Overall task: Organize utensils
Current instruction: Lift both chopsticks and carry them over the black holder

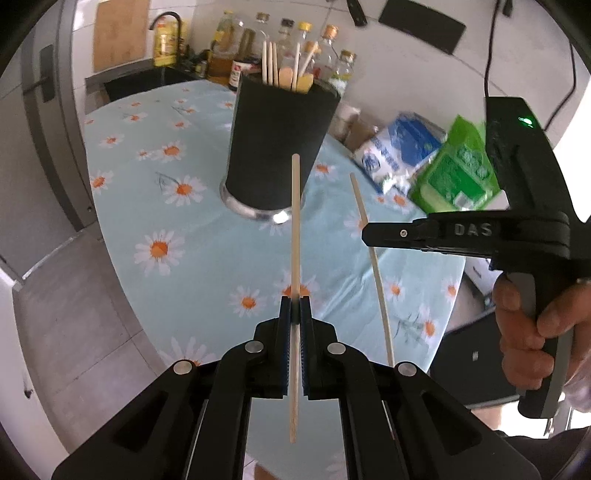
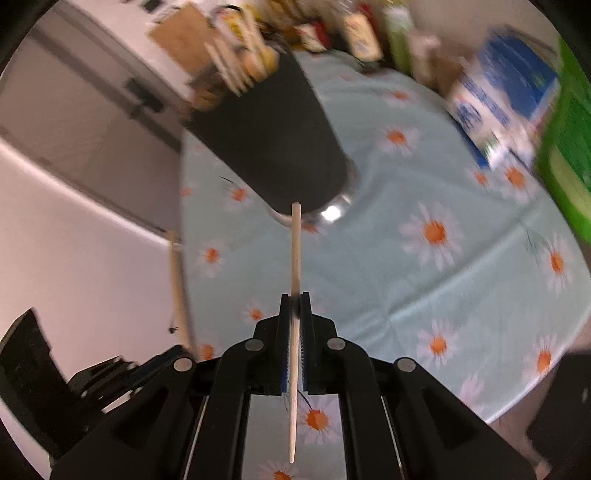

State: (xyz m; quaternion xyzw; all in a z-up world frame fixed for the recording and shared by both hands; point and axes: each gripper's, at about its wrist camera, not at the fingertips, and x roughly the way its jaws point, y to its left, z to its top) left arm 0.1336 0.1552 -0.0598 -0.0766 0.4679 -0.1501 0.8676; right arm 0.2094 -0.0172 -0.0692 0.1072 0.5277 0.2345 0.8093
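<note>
A black utensil holder stands on the daisy tablecloth with several wooden chopsticks and spoons in it. My left gripper is shut on a wooden chopstick, held above the table and pointing at the holder. My right gripper comes in from the right, shut on a second chopstick. In the right wrist view that gripper is shut on its chopstick, with the holder ahead. The left gripper's chopstick shows at the left.
Blue-white and green packages lie at the table's right. Bottles and a sink with a black tap stand behind. The table edge curves at the left over a tiled floor.
</note>
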